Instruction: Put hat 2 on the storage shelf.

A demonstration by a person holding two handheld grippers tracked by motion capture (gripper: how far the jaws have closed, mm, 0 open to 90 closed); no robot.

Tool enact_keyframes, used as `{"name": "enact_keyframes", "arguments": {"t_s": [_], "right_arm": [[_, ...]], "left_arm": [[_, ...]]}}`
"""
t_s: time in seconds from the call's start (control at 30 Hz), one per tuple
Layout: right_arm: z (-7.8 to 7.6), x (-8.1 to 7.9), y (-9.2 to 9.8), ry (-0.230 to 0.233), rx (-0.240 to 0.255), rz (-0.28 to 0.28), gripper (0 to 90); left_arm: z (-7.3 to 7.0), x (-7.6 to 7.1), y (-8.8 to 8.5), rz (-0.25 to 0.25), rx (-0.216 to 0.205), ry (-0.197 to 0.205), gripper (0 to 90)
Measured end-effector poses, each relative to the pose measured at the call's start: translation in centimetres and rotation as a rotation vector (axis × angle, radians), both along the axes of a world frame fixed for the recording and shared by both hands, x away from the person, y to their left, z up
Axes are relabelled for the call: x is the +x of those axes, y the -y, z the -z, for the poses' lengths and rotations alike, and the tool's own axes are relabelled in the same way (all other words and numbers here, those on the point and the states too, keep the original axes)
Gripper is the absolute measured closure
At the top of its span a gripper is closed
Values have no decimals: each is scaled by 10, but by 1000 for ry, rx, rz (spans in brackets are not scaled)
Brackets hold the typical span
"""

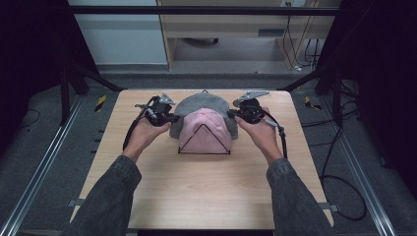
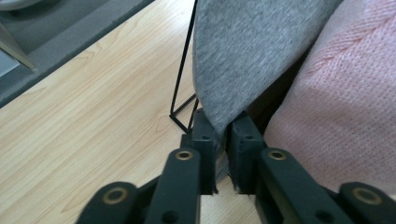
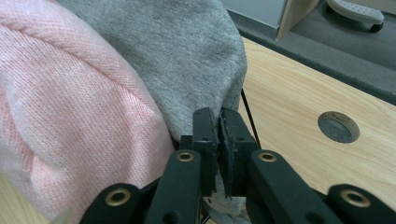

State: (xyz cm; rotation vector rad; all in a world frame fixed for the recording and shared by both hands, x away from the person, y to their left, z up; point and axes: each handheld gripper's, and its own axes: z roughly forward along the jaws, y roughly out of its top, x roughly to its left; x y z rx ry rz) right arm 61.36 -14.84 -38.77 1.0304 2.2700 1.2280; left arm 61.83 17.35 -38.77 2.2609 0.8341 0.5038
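Left gripper & right gripper each clamp grey cloth edge, draped w/ pink cloth on wire frame, desk.

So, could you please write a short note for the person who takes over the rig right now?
Left gripper: jaws nipping the left edge of the grey hat.
Right gripper: jaws nipping its right edge.
Things: a pink hat sits on a black wire stand at the table centre; the grey hat hangs behind and partly over it.
Done: both edges gripped, grey hat spread between the grippers.
Left: apparently to settle the grey hat onto or off the pink hat, then let go.
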Motion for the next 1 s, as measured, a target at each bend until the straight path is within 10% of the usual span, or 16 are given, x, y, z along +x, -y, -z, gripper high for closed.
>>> {"name": "enact_keyframes", "arguments": {"t_s": [0.6, 1.0], "right_arm": [[-26, -43, 26, 89, 25, 89, 340], [11, -88, 53, 38, 9, 140, 187]], "left_arm": [[-15, -40, -27, -92, -39, 70, 190], [15, -83, -46, -58, -50, 29, 77]]}}
